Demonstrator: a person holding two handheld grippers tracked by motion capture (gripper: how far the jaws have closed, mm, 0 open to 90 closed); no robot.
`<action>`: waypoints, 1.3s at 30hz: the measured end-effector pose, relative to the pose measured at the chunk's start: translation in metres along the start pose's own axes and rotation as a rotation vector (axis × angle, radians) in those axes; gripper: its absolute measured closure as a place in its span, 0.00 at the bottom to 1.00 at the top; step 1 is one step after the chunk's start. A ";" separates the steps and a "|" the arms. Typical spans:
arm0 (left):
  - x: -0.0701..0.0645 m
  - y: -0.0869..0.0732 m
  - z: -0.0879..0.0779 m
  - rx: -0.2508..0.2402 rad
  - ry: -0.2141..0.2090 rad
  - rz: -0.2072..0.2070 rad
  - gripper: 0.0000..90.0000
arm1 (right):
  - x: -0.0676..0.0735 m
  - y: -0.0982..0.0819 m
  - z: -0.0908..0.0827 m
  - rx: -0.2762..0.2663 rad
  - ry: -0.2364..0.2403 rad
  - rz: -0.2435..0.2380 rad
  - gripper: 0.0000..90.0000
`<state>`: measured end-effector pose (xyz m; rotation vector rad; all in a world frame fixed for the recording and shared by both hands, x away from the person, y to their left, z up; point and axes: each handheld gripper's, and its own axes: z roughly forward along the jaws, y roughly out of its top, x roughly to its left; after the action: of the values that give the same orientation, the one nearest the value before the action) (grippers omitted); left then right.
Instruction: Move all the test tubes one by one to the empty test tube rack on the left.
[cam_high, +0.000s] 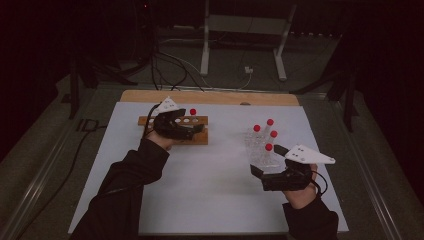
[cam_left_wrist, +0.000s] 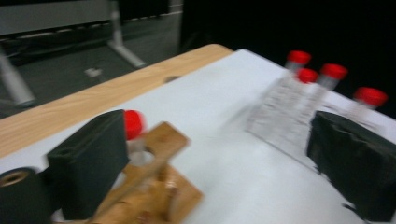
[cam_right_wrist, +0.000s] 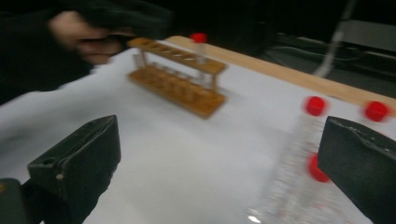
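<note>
The clear tubes with red caps lie in a loose bunch on the desk, just ahead of the right claw, which is wide open and empty. The left claw, also open and empty, is at the wooden rack, well apart from them.

A lab-style recording bench in a dark room. A wooden tube rack sits under the left gripper, red-capped clear tubes just beyond the right gripper, all on a white-covered table; cables and a metal stand lie farther off.
</note>
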<state>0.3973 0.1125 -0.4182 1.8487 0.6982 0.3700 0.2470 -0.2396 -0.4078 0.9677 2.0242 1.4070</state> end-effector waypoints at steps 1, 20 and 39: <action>-0.003 -0.002 -0.002 0.005 -0.006 0.009 0.04 | -0.003 0.000 -0.001 0.002 -0.018 0.004 0.00; -0.059 -0.042 -0.040 -0.010 -0.165 0.106 0.03 | -0.045 -0.029 0.012 0.096 -0.142 0.073 0.03; -0.067 -0.054 -0.036 -0.002 -0.189 0.120 0.03 | -0.058 -0.049 0.041 0.177 -0.182 0.081 0.41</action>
<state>0.3098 0.1114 -0.4501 1.8998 0.4598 0.2689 0.2997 -0.2706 -0.4677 1.2190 2.0167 1.1476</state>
